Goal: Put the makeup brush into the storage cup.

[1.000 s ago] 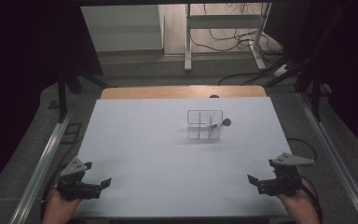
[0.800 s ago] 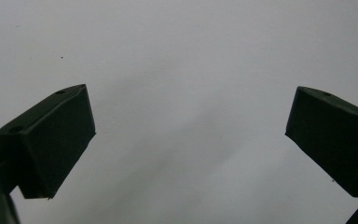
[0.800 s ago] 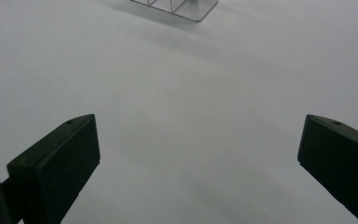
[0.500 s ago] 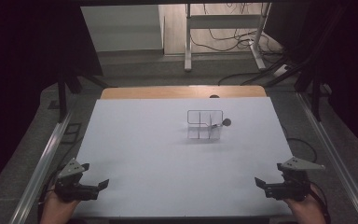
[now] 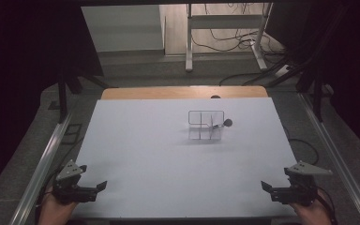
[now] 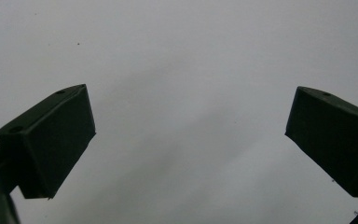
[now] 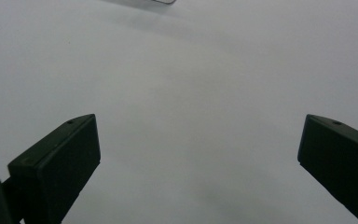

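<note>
- Left gripper (image 5: 98, 186) low at the near left corner of the counter (image 5: 168, 154), jaws spread wide and holding nothing; in the left gripper view bare white surface lies between them
- Right gripper (image 5: 266, 186) mirrors it at the near right corner, jaws likewise spread and empty; in its own view the counter stretches ahead, with a sliver of the rack's foot at the top edge
- Both point inward and forward, toward the middle – reads as a ready stance, jaws pre-opened so either hand can go in without a pause
- Wire rack (image 5: 206, 125) stands upright past the centre, slightly right of the midline, well apart from both grippers; thin frame split into compartments, contents too faint to tell
- Small dark ball (image 5: 228, 123) just beside the rack's right side, on what looks like a thin stem; touching or not, cannot tell
- Right gripper has the shorter line to the ball and rack
- Open room: broad bare surface between grippers and rack, nothing to steer around
- Edges: both hands sit right at the near edge; metal rails flank the counter left and right; a wooden strip (image 5: 183, 92) shows along the far side
- Rack looks light, so a careless push could slide or tip it
</note>
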